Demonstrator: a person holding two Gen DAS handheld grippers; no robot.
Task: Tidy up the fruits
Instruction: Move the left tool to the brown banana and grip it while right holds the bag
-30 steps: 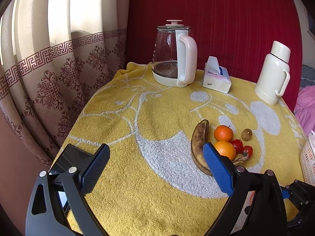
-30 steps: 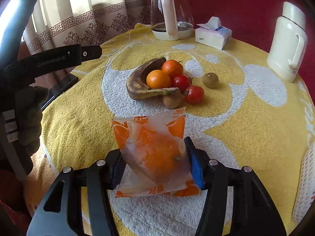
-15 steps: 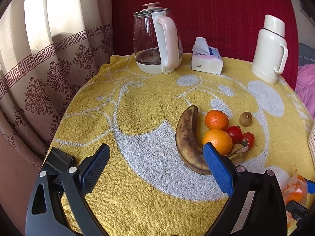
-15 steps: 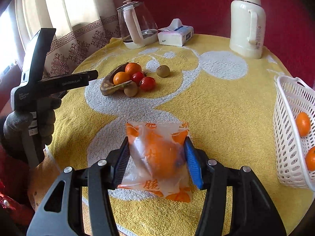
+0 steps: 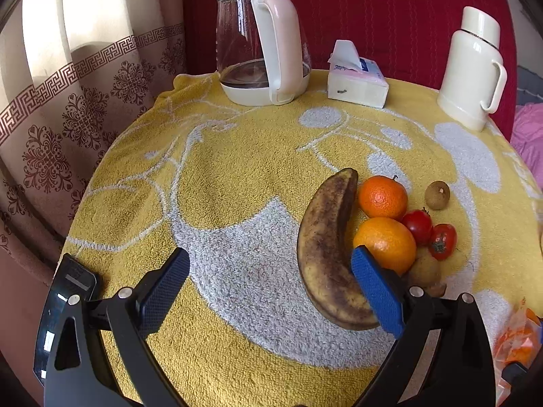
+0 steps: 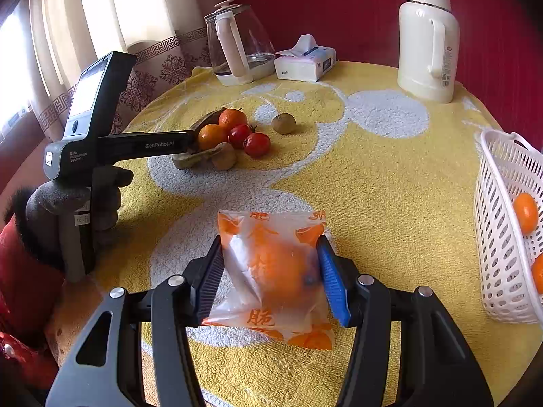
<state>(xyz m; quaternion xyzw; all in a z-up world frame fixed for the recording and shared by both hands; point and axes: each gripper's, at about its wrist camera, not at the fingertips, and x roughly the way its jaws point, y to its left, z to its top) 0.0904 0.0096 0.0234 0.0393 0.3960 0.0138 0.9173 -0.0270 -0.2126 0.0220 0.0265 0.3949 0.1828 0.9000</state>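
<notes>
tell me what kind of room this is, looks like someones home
Most likely a home living space. A round table under a yellow towel cloth carries a glass kettle, a tissue pack and a cream thermos, with patterned curtains alongside and a red padded backing behind.

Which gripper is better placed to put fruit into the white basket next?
Right. The right gripper already clamps the bagged orange, with the basket close on its right; the left gripper is open by the banana.
</notes>
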